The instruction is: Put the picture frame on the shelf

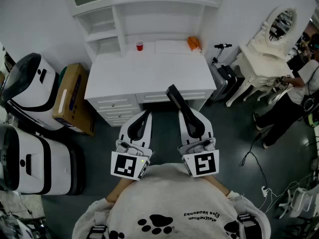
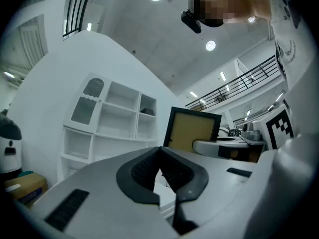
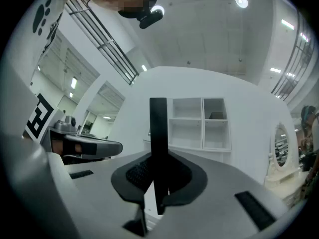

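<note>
Desk top [image 1: 149, 73] bare — red cup [image 1: 139, 46], orange object [image 1: 194, 43] under shelf [image 1: 149, 0].

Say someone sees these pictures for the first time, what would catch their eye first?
The black-edged picture frame with a tan panel stands out first, clamped in the right hand-held gripper before the white desk. Next comes the small red cup at the back of the desk top, below the white shelf unit; the left hand-held gripper, beside the right one, is shut and empty.
</note>
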Tool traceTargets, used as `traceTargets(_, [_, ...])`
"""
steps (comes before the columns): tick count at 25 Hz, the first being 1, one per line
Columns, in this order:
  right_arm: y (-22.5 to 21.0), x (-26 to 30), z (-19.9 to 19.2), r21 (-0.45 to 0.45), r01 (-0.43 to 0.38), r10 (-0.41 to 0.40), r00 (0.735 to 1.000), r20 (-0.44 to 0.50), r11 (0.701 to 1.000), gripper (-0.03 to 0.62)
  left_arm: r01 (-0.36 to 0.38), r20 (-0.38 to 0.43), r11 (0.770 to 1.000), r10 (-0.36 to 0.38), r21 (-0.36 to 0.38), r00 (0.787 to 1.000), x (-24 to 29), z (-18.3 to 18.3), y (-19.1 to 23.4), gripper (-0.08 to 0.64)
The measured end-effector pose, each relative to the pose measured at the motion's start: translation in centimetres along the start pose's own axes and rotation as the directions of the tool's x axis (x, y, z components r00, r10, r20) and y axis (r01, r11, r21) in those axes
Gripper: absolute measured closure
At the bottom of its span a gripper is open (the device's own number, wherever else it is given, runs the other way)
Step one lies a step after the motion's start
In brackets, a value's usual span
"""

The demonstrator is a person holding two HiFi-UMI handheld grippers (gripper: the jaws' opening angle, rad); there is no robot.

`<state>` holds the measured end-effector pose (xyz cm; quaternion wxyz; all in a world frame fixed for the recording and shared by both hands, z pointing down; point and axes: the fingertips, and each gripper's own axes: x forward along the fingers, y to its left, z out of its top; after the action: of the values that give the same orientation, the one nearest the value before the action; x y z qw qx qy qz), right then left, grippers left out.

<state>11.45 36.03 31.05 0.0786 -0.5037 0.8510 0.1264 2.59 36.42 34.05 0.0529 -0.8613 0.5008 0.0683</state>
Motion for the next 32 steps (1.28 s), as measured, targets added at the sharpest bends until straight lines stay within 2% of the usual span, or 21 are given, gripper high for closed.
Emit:
traceTargets(3, [0.0, 0.0, 0.1, -0.004, -0.007, 0.007, 1.0, 0.001, 1.0, 0.535, 0.005, 0.011, 1.0, -0.005, 0.003, 1.0, 0.2, 0.3, -0.1, 0.54])
traceTargets(6, [0.0, -0.2, -0.5, -0.051, -0.023, 0.022, 0.999, -0.026, 0.998, 0.535, 0.008, 0.006, 1.0, -0.008, 0.006, 1.0, 0.3, 0.2, -0.1, 0.54])
traceTargets(11, [1.1, -0.5, -1.1, -0.068, -0.028, 0.026, 0.999, -0.04, 0.997, 0.535, 0.005, 0.071, 0.999, -0.001, -0.05, 0.997, -0.2, 1.0, 0.2, 0.54])
traceTargets(14, [1.7, -0.4, -1.5, -0.07, -0.023, 0.021, 0.999, -0.039, 0.997, 0.535, 0.032, 0.026, 0.999, -0.032, -0.007, 0.999, -0.7, -0.4, 0.7, 0.54])
traceTargets(16, [1.7, -0.4, -1.6, -0.07, -0.023, 0.021, 0.999, -0.036, 0.997, 0.535, 0.04, 0.015, 0.999, -0.04, -0.006, 0.999, -0.7, -0.7, 0.7, 0.54])
traceTargets(19, [2.4, -0.4, -1.6, -0.07, -0.018, 0.017, 1.0, -0.018, 0.997, 0.535, 0.056, 0.014, 0.998, -0.056, -0.007, 0.998, -1.2, -1.1, 0.9, 0.54])
traceTargets(23, [2.9, 0.1, 0.0, -0.019, 0.021, -0.02, 0.999, 0.045, 1.0, 0.537, 0.07, 0.027, 0.997, -0.07, -0.009, 0.997, -1.4, -1.0, 1.3, 0.54])
traceTargets(32, [1.0, 1.9, -1.0, -0.011, 0.026, -0.026, 0.999, 0.046, 1.0, 0.54, 0.072, 0.024, 0.997, -0.072, 0.002, 0.997, 1.1, -1.7, 1.9, 0.54])
